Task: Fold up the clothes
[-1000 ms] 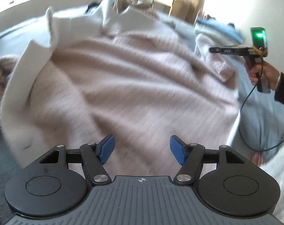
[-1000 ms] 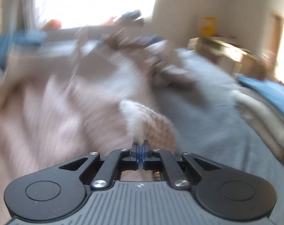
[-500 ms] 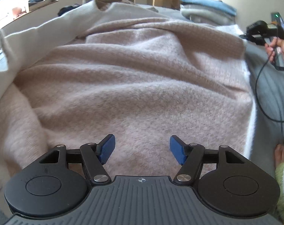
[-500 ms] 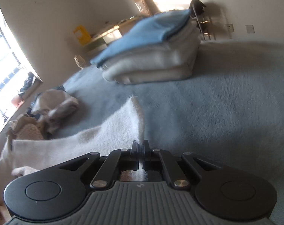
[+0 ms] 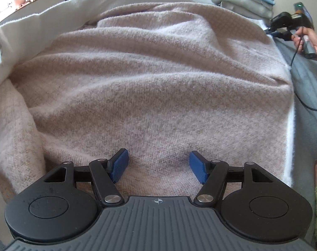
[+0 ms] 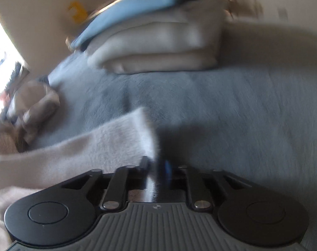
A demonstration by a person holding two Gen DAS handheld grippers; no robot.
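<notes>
Left wrist view: I'm holding left gripper (image 5: 158, 165) low over pink knit sweater (image 5: 154, 79), jaws standing wide apart, nothing between them. Sweater is lying spread across grey bed (image 5: 309, 87). Right gripper (image 5: 284, 24) is showing at far edge, in hand (image 5: 311, 41).

Right wrist view (blurred): right gripper (image 6: 157, 167) jaws have just been opening, sleeve end (image 6: 125, 138) lying between them, no longer pinched. Folded stack (image 6: 158, 41) is sitting beyond on bed.
</notes>
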